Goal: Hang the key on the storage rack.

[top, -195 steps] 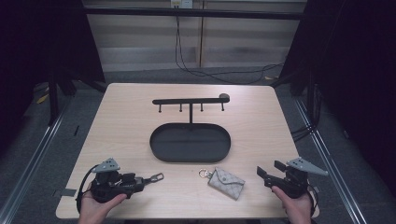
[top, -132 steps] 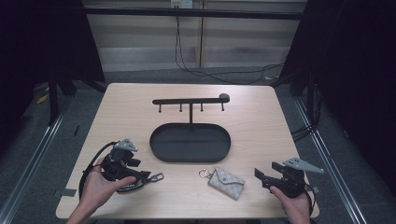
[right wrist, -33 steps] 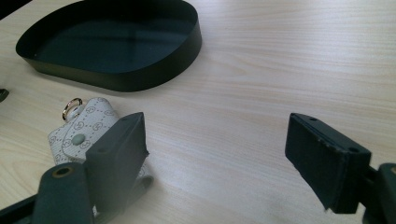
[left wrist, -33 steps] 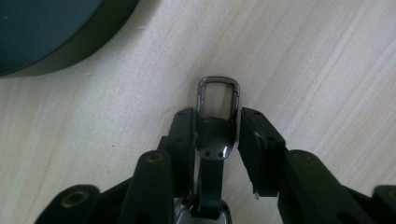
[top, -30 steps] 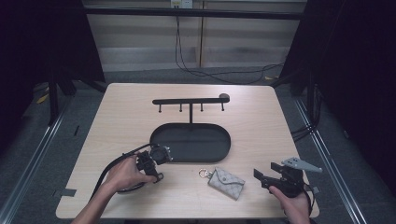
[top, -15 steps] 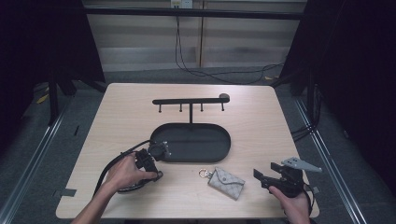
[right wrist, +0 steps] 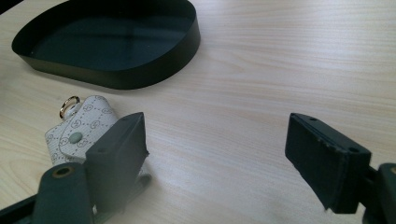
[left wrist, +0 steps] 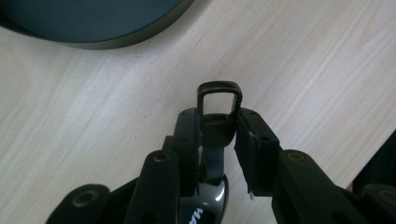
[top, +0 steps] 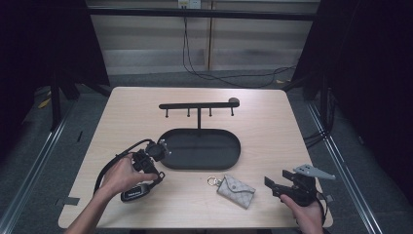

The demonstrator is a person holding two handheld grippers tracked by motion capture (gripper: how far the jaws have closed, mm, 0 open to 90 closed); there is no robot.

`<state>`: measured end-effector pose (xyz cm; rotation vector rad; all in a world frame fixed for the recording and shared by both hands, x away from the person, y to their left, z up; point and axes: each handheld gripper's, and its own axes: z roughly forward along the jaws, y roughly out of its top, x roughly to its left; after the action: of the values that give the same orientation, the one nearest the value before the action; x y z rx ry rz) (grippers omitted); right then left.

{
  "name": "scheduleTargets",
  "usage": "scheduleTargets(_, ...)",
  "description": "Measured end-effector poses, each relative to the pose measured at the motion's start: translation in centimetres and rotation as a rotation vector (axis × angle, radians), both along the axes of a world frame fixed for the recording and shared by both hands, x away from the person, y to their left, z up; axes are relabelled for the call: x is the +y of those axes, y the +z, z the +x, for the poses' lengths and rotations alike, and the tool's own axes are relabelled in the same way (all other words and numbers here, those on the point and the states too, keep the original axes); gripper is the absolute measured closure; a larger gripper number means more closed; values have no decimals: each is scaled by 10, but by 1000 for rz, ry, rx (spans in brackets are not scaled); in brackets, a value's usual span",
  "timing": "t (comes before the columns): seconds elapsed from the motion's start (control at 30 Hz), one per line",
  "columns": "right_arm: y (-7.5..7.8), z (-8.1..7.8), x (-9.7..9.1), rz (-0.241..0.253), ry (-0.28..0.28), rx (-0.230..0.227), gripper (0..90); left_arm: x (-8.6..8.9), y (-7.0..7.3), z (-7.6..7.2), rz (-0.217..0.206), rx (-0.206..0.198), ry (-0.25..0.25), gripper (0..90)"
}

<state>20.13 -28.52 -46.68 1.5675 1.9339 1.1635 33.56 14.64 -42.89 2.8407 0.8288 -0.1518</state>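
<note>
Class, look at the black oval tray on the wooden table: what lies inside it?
The black oval tray holds nothing on its visible dark floor. In the high view the left gripper, shut on a black key fob, overlaps its left rim, hiding a small corner there.

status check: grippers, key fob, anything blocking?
Left gripper shut on key fob, lifted. Right gripper open beside pouch. Tray path unobstructed.
</note>
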Motion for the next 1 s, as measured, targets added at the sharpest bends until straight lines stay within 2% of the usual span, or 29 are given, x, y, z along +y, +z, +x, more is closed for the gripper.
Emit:
scheduleTargets(0.17,0,0,0,0,0,2,206,9,10,1,-22,-3,37,704)
scheduleTargets(0.23,0,0,1,2,-2,3,206,10,12,2,-9,3,26,703)
scheduleTargets(0.27,0,0,1,0,-2,3,206,12,17,1,0,-15,33,704)
scheduleTargets(0.47,0,0,0,0,-1,2,207,18,31,1,-4,-24,40,704)
scheduleTargets(0.57,0,0,0,0,0,3,206,27,43,2,-23,-44,62,704)
scheduleTargets(0.63,0,0,0,2,-1,3,207,30,46,2,-24,-45,57,704)
scheduleTargets(0.87,0,0,0,1,-4,4,207,42,56,2,-53,-64,96,705)
scheduleTargets(1.0,-1,0,0,3,-3,5,206,46,61,3,-51,-70,103,707)
